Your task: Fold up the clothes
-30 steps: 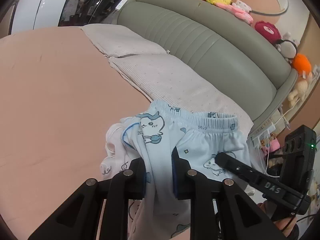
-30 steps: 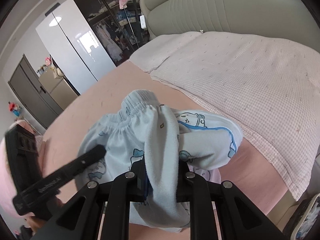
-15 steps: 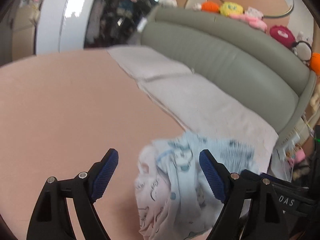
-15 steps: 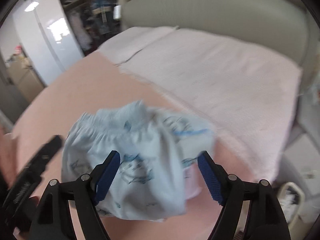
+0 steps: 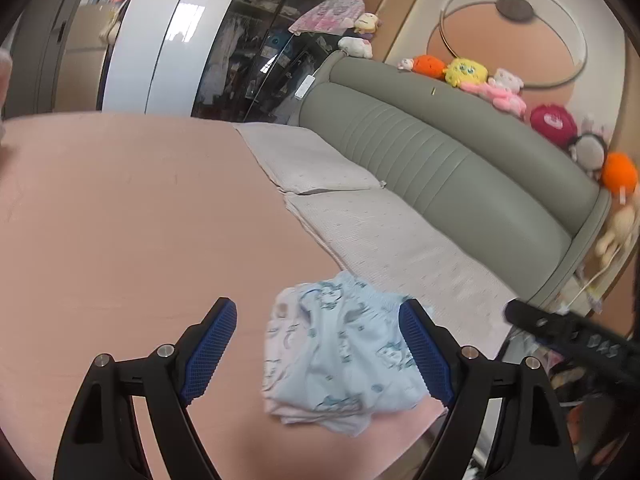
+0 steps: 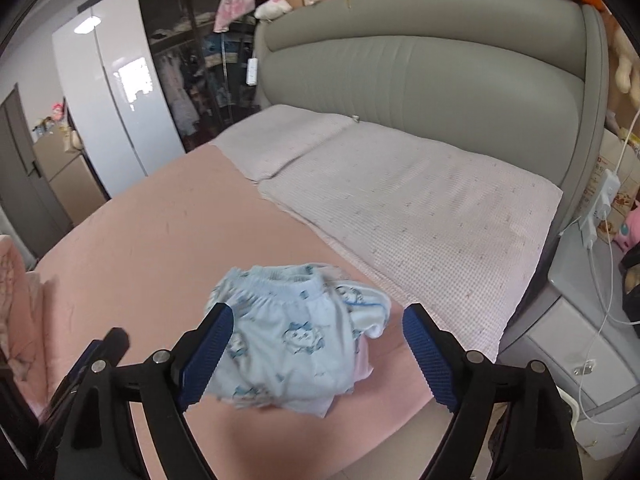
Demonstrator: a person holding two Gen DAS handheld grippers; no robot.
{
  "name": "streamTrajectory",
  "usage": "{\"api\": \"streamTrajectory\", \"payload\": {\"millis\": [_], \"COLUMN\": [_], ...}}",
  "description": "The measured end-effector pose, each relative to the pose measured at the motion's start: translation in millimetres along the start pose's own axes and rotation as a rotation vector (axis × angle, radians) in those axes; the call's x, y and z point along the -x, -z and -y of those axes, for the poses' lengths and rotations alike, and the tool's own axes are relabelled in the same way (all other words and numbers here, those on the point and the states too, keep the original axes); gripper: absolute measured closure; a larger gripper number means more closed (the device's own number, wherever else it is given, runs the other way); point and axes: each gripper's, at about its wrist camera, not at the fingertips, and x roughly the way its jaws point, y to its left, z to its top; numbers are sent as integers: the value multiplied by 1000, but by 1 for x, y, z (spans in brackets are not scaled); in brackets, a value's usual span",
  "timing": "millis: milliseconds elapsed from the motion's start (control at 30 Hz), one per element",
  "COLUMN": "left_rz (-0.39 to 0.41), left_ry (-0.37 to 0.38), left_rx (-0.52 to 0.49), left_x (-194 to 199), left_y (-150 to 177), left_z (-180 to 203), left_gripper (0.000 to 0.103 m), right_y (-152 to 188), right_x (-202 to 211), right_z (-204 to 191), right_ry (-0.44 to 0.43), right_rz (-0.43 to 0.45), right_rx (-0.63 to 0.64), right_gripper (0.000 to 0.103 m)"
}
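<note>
Pink sheet [image 5: 120,240] covers the big bed, smooth and flat. On it, near the bed's edge, lies a small pile of light blue clothes [image 5: 344,356] with little cartoon animals on them. A paler pink piece peeks out under the pile.

From the left wrist view, the left tongs [image 5: 320,356] are wide apart, with the pile lying below and between the blue pads, not touched. The right tongs [image 6: 316,360] have just been opening and are wide apart too, hanging above the same pile and holding nothing.

At 1 o'clock from the clothes lie two checked pillows [image 6: 420,216], side by side. Behind them stands a grey-green padded headboard [image 5: 440,160], with a row of soft toys [image 5: 468,72] on top. At 11 o'clock is a shiny white wardrobe [image 5: 160,40] beside a dark glass closet [image 5: 256,52]. At 3 o'clock, in the right wrist view, stands a grey bedside cabinet [image 6: 576,344] with white cables [image 6: 600,216].
</note>
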Motion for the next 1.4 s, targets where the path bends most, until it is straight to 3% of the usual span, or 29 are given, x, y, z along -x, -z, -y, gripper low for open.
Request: {"api": "streamTrajectory", "payload": {"millis": [367,767,1000,1267,1400], "left_rz": [14,-76,-112,-164,-215], "left_ry": [-35,-23,-13,-51,-88], "left_rx": [-201,-340,-314,-284,-316], "left_x": [35,39,43,45,42], "left_y": [11,36,53,64,71], "left_z": [32,68,70,62,65], "left_gripper": [20,20,20,20,20], "right_y": [24,67,75,81,85], "right_x": [33,37,39,29,29], "right_z": [-17,24,29,37,33], "right_ry": [-21,-1,-39,-58,-64], "right_rz": [-32,-124,-129,-152,-173], "right_rx": [121,198,202,178,201], "right_gripper": [16,16,16,16,16]}}
